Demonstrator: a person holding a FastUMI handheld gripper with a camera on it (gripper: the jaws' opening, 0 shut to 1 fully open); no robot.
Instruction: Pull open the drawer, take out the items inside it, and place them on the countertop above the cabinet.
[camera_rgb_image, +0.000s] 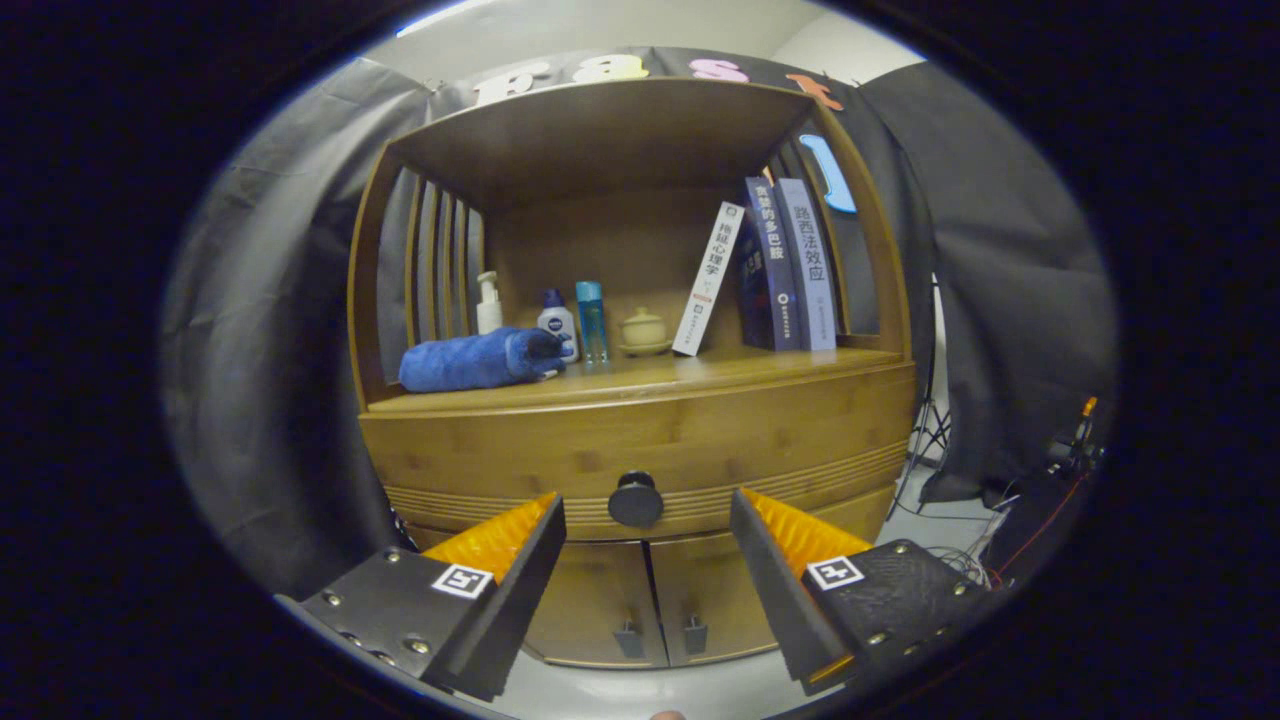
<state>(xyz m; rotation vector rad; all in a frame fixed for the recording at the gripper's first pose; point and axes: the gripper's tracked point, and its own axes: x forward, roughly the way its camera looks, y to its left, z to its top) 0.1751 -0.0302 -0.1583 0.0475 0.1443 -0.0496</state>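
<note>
While gripper (648, 560) hangs w/ fingers spread, grasping nothing, drawer (640, 455) sits closed, its 1 knob (635, 499) just ahead btwn them. Countertop (700, 375) above: 1 blue towel (478, 360), 3 bottles (590, 320), 1 pot (643, 330), 3 books (790, 265). Below: 2 cabinet doors (600, 605).

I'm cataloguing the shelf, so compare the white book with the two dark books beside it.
The white book leans, its top tipped toward the dark books, which stand nearly upright against the shelf's slatted side. The white book stands apart with a gap at its foot; the dark ones are packed together. Its spine is pale, theirs dark blue. All rest on the countertop. The gripper is open, with the drawer knob between its fingers.
</note>
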